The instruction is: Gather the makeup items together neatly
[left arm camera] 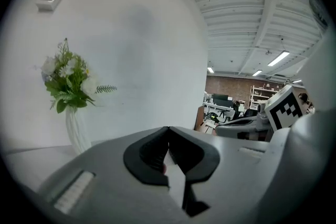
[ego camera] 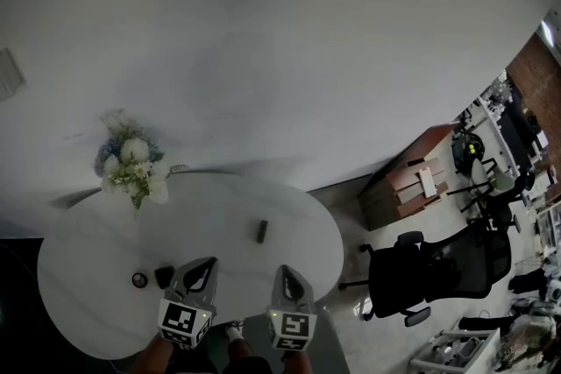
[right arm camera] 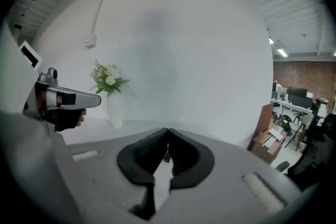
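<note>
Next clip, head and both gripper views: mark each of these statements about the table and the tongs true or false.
1. The left tongs and right tongs are both shut with nothing between them. True.
2. The vase of flowers stands mid-table. False: it stands by the far left rim of the white table.
3. The slim dark makeup item lies apart from the small round item and the blocky dark item next to it. True.
4. The black office chair is left of the table. False: it stands on the floor to the right.
</note>
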`<state>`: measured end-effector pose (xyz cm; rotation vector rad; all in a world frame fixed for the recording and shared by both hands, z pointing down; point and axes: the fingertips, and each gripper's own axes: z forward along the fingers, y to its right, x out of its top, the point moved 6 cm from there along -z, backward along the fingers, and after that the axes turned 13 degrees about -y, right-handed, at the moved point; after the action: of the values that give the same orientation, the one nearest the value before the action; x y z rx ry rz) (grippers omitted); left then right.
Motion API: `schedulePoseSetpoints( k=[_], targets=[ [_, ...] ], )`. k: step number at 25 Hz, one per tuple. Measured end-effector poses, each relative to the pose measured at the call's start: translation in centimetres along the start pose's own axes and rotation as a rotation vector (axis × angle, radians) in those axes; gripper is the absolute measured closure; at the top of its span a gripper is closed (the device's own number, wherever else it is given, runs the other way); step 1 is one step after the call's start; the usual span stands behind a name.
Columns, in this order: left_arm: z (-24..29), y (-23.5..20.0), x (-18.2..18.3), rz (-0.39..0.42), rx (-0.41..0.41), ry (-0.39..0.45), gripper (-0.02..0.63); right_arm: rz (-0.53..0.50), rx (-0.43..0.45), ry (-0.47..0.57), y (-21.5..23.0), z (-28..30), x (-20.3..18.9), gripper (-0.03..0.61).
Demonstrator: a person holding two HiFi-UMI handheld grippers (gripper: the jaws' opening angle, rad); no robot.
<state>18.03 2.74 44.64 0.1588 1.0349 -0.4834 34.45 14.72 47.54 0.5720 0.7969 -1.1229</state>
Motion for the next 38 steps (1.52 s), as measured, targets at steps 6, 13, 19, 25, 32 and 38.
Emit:
schedulePoseSetpoints(
  k=[6, 13, 19, 25, 32, 38],
  targets=[
    [3.8, -1.4, -1.7, -0.041, 0.037, -0.063, 0.603, 0.005, 0.052, -0.061, 1.2, 5.1, -1.0, 0.573],
    [5.5, -2.5, -3.0, -0.085, 0.072, -0.104, 0.603, 0.032, 0.108, -0.131, 1.2, 9.5, -2.1, 0.482],
    [6.9, -3.2, -3.5, -0.107, 0.091, -0.127, 0.603, 0.034, 0.115, -0.189, 1.0, 13.6, -2.5, 0.373],
    [7.8, -3.8, -4.8, -0.137, 0.102, -0.151, 0.603, 0.027, 0.117, -0.277, 1.0, 16.9, -4.2, 0.341],
    [8.6, -4.6, -6.4, -0.162, 0.117, -0.181, 0.603, 0.023, 0.13, -0.315, 0.8, 19.3, -5.1, 0.341],
    [8.5, -5.0, -7.5, -0.187, 0.132, -0.202, 0.603, 0.007, 0.151, -0.363, 0.2, 20.1, -5.6, 0.341]
  ],
)
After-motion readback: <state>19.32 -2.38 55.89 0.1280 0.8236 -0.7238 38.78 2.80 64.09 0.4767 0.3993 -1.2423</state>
